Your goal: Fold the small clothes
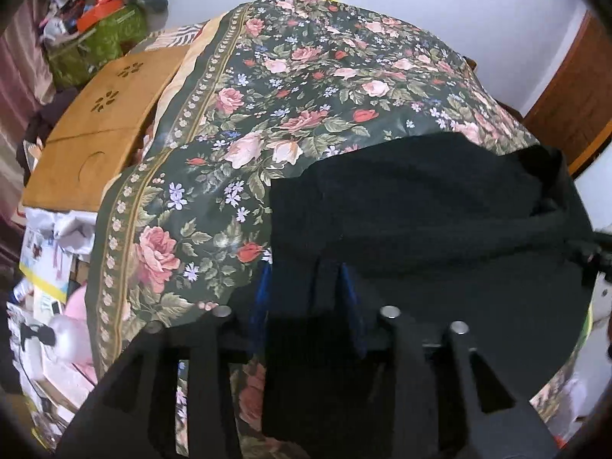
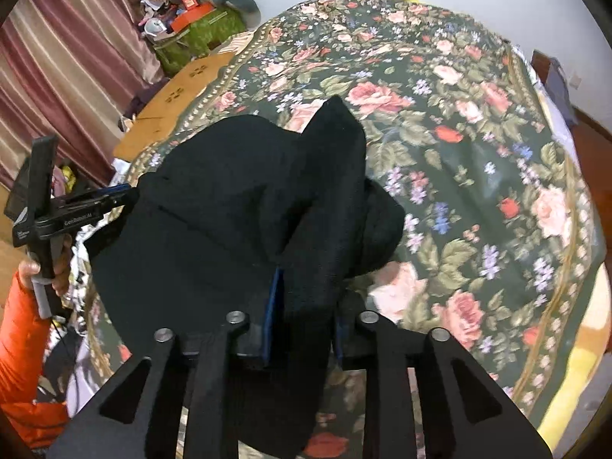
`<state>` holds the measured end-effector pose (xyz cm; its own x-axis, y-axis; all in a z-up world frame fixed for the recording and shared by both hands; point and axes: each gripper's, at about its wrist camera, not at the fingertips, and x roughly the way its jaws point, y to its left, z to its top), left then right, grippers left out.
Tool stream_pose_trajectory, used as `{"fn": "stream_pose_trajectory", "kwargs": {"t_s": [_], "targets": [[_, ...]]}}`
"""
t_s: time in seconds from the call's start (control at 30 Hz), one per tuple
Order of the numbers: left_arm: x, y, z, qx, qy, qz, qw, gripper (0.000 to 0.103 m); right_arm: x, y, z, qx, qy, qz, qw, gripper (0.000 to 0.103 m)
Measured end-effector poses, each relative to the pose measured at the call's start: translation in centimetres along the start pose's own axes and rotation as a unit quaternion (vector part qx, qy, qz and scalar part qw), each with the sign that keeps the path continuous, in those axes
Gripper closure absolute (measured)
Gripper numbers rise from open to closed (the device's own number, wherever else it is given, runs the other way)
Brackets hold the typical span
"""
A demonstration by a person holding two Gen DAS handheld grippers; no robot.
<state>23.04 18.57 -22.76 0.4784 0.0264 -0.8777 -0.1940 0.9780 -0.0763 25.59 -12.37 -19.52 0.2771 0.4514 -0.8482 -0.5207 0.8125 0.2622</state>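
While both grippers point down at the bed:
Garment: black garment [image 2: 229,222] lies bunched on the flowered bedspread [image 2: 478,160], near its edge by the wooden board [image 1: 103,122].
Right gripper [image 2: 302,306]: a thick fold of the cloth runs between the blue-padded fingers [image 2: 273,306]; gap narrow, and whether the pads press on it I cannot tell.
Left gripper [image 1: 310,283]: cloth drapes over and between the fingers; gap partly apart, grip cannot be told.
Left hand [image 2: 46,271]: orange sleeve [image 2: 23,344], holding the left gripper at the garment's left edge.
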Motion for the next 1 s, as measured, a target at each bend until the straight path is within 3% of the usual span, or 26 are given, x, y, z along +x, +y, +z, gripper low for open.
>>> {"fn": "stream_pose_trajectory", "kwargs": {"t_s": [0.1,0.17,0.23,0.3,0.33,0.53,0.6,0.73,0.87,1.0], "targets": [[-1.1,0.5,0.0,0.013,-0.007,0.007,0.9999,0.054,-1.3,0.1,0.3,-0.026,-0.023,-0.031,0.999,0.072],[-2.7,0.7,0.1,0.023,-0.029,0.004,0.9993,0.053,-2.4,0.4,0.5,-0.045,-0.046,-0.046,0.997,0.061],[-4.1,0.4,0.2,0.042,-0.051,0.001,0.9978,0.045,-3.5,0.4,0.9,-0.055,-0.072,-0.049,0.995,0.055],[-4.3,-0.3,0.6,0.055,-0.064,-0.003,0.9964,0.035,-3.9,0.3,1.5,-0.054,-0.085,-0.043,0.994,0.053],[-4.2,-0.6,0.8,0.063,-0.067,-0.009,0.9958,0.035,-3.7,0.3,2.0,-0.053,-0.088,-0.042,0.994,0.053],[-0.1,-2.3,1.5,0.075,-0.023,-0.04,0.9961,0.036,-1.9,-0.1,3.3,-0.043,-0.098,-0.038,0.994,0.053],[0.9,-2.9,1.6,0.082,-0.021,-0.051,0.9951,0.046,-1.1,-0.3,3.5,-0.041,-0.098,-0.035,0.994,0.055],[2.0,-2.5,2.1,0.059,-0.014,-0.057,0.9965,0.046,0.6,-0.8,3.9,-0.037,-0.092,-0.035,0.995,0.079],[3.1,-0.8,2.6,-0.001,0.001,-0.077,0.9971,0.046,3.3,-2.1,3.9,-0.018,-0.06,-0.044,0.997,0.083],[3.7,0.8,2.6,-0.054,0.009,-0.07,0.996,0.046,5.3,-3.4,3.1,-0.004,-0.027,-0.041,0.999,0.083]]}}
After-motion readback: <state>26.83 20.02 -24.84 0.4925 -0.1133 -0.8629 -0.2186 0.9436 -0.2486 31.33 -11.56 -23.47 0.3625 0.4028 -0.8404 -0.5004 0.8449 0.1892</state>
